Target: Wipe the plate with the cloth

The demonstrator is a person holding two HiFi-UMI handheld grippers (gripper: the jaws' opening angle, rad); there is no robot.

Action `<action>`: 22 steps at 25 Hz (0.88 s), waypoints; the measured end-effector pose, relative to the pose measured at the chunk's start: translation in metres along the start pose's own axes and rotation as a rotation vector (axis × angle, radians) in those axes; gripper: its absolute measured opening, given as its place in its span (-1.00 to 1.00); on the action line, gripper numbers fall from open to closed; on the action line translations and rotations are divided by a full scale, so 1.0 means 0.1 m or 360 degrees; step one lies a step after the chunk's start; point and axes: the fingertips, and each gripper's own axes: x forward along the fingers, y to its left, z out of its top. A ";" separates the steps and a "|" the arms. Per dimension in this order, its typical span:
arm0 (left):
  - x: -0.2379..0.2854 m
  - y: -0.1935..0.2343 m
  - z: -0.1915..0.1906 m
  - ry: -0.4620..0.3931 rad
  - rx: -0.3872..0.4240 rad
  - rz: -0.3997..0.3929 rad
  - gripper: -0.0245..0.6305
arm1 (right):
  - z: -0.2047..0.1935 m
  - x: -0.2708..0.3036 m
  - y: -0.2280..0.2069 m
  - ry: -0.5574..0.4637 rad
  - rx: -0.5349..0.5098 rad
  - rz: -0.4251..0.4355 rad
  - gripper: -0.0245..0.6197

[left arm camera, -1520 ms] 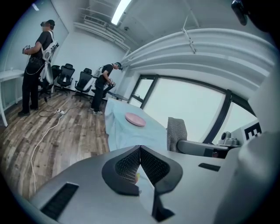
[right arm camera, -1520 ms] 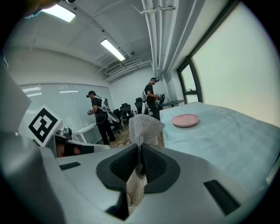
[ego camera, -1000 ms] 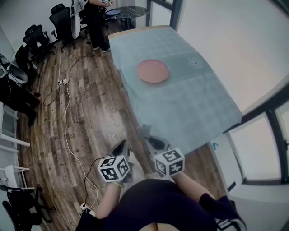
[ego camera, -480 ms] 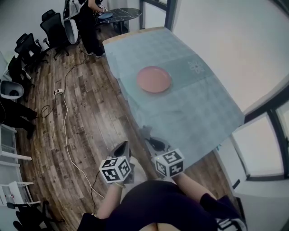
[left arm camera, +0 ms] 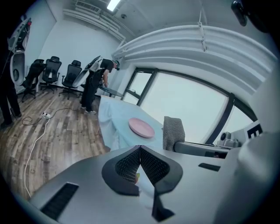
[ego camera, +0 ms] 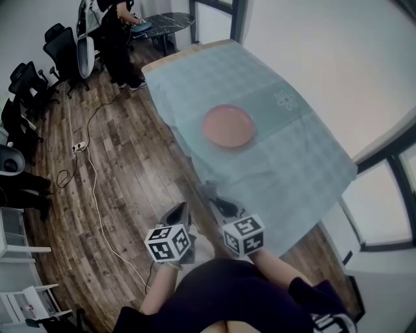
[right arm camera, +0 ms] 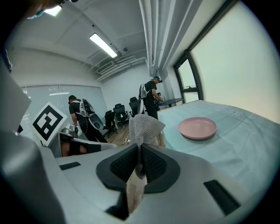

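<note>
A pink plate [ego camera: 229, 126] lies on the table [ego camera: 292, 169] under a light blue tablecloth, well ahead of both grippers; it also shows as the plate [left arm camera: 141, 127] and the plate [right arm camera: 197, 127]. My right gripper [ego camera: 218, 205] is shut on a grey knitted cloth [right arm camera: 143, 127], which sticks up from the right gripper [right arm camera: 140, 151]. In the left gripper view the cloth [left arm camera: 173, 132] hangs off to the right. My left gripper [ego camera: 175, 213] is beside it, over the floor. The left gripper [left arm camera: 139, 148] is shut, with nothing seen between its jaws.
The table's near corner [ego camera: 276, 244] is just ahead of the right gripper. Cables [ego camera: 91, 175] run across the wooden floor. Office chairs [ego camera: 26, 84] line the left wall. A person [ego camera: 117, 26] stands at a dark table [ego camera: 162, 19] at the far end. Windows run along the right.
The head view has shifted: plate and table sit slightly lower and further right in the frame. Both grippers keep their places and stay shut, the right one still on the cloth.
</note>
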 end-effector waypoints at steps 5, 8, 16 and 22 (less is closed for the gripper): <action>0.17 0.29 0.32 0.0018 0.0025 -0.0043 -0.88 | 0.23 0.34 -0.01 -0.0029 0.0015 -0.0071 -0.82; 0.29 0.43 0.47 0.0032 0.0032 -0.0075 -0.88 | 0.35 0.52 -0.04 -0.0049 0.0023 -0.0120 -0.82; 0.64 0.63 0.80 0.0095 0.0094 -0.0201 -0.88 | 0.60 0.87 -0.21 -0.0113 0.0079 -0.0275 -0.82; 0.91 0.75 1.03 0.0152 0.0151 -0.0287 -0.88 | 0.74 1.04 -0.41 -0.0163 0.0145 -0.0411 -0.82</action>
